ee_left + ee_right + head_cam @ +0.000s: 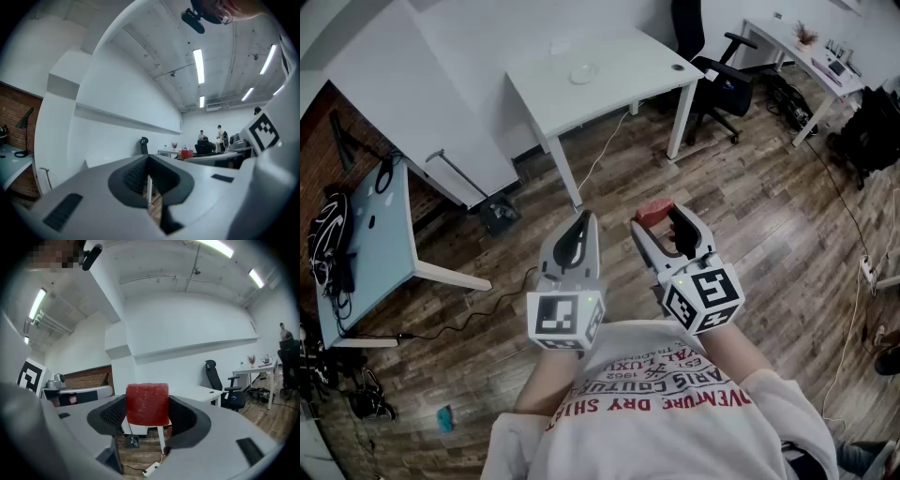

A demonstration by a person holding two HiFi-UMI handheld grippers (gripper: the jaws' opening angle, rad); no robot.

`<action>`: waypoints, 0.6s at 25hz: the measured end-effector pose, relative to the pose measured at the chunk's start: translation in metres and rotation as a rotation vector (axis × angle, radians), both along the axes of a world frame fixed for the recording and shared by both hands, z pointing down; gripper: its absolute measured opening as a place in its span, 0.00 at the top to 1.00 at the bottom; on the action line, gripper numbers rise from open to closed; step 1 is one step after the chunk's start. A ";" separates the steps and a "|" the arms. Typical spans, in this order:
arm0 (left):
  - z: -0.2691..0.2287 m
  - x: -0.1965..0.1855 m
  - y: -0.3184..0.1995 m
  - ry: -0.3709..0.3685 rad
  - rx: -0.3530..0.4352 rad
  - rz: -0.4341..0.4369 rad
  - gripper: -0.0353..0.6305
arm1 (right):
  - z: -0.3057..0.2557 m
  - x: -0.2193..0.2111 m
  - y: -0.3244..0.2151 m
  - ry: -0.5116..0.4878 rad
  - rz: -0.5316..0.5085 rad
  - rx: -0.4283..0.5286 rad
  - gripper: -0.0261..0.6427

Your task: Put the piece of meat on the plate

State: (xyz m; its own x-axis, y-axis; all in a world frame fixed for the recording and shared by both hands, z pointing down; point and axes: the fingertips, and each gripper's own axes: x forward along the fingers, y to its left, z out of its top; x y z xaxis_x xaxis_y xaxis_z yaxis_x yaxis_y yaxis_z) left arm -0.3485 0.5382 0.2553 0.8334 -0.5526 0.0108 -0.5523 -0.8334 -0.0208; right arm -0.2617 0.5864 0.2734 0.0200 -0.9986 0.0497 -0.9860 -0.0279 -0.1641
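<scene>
Right tool (662, 219) pinches the piece of meat (147, 404); left tool (584, 223) is pressed together. The plate (582, 72), on the desk (628, 66) well ahead of both tools, shows only in the head view.

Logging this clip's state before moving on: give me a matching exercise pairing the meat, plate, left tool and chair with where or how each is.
1 meat
2 plate
3 left tool
4 chair

A on the white table
B shut, empty
C on the floor
D in the right tool

Pairs: 1-D, 2-A, 3-B, 4-C
</scene>
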 end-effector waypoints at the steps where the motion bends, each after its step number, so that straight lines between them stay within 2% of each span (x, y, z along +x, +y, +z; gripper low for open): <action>1: 0.000 0.001 0.000 -0.001 -0.001 0.004 0.94 | 0.000 0.000 0.000 0.001 0.001 0.000 0.53; 15: 0.004 0.018 0.010 -0.017 -0.016 0.065 0.94 | 0.005 0.016 0.014 -0.027 0.044 -0.032 0.53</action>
